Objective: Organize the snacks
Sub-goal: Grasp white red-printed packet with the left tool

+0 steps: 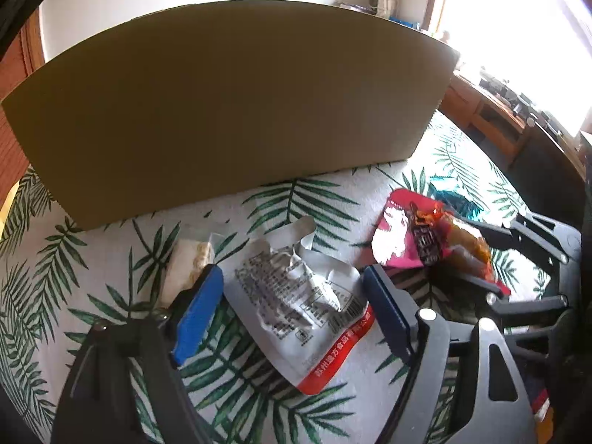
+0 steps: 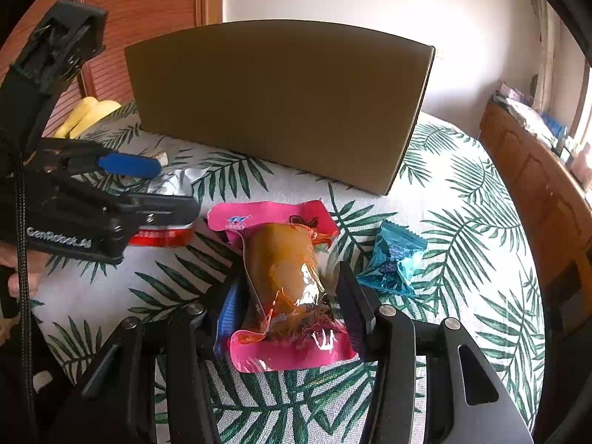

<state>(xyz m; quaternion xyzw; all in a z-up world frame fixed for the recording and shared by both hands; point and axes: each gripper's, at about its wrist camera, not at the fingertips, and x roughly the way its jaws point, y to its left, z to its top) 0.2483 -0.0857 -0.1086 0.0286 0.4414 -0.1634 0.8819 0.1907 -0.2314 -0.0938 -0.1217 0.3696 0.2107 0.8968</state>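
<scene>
Left gripper (image 1: 292, 296): your fingers stand wide apart, one on each side of the silver pouch (image 1: 299, 307). The blue pads do not press on it.
Silver pouch: crumpled foil pack with a red band at its near end, lying flat on the leaf-print cloth (image 1: 303, 199), printed back upward.
Right gripper (image 2: 288, 303): your fingers are clamped on the pink snack pack (image 2: 281, 296), one pad on each long side.
Pink snack pack: clear-fronted wrapper with a brown item inside. It overlaps a second pink packet (image 2: 273, 214) lying behind it on the cloth.
Blue wrapper (image 2: 392, 259): small crinkled pack, on the cloth just beside your right finger, not touching the held pack.
Pale snack (image 1: 188, 262): small light-coloured pack, partly hidden behind your left finger, near the box.
Cardboard box (image 1: 229, 111): stands upright at the back of the cloth, its plain wall facing you. Its inside is not visible.
</scene>
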